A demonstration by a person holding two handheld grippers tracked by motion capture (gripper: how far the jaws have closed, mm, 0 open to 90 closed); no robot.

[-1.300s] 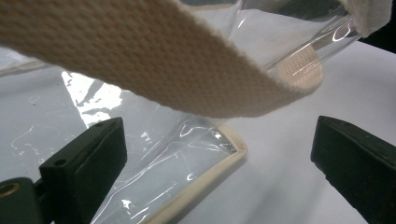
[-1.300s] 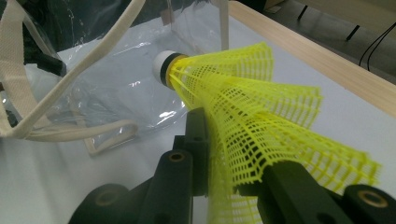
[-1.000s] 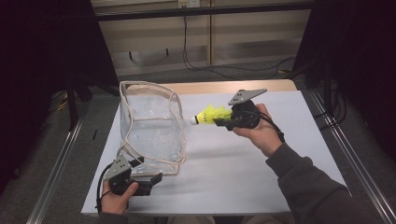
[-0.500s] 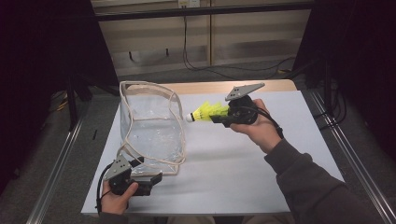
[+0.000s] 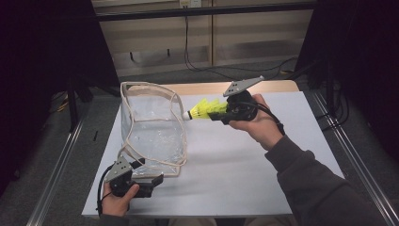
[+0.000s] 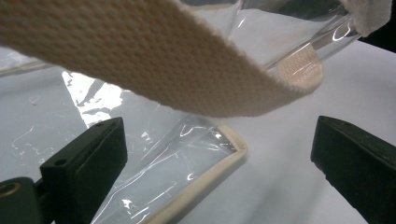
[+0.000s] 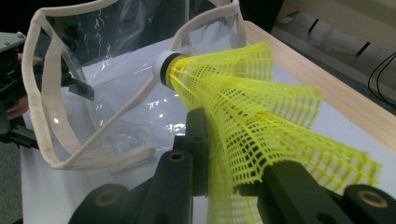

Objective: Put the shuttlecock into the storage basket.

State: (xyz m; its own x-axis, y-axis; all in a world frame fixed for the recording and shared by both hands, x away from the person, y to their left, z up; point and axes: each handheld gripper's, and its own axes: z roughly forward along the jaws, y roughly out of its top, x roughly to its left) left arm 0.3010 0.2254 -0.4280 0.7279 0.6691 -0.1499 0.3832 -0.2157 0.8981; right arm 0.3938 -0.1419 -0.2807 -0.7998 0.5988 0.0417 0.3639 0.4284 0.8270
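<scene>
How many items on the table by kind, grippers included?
Clear bag with cream trim: 1
Yellow shuttlecock: 1, held off the table in the right gripper
Grippers: 2, the second being the left gripper, jaws apart by the bag's near corner
Total: 4

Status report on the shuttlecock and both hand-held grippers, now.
Right hand-held gripper shut on yellow shuttlecock, cork end at the clear bag rim. Left hand-held gripper open by the bag's corner, strap above the jaws. Nothing blocks the opening.
</scene>
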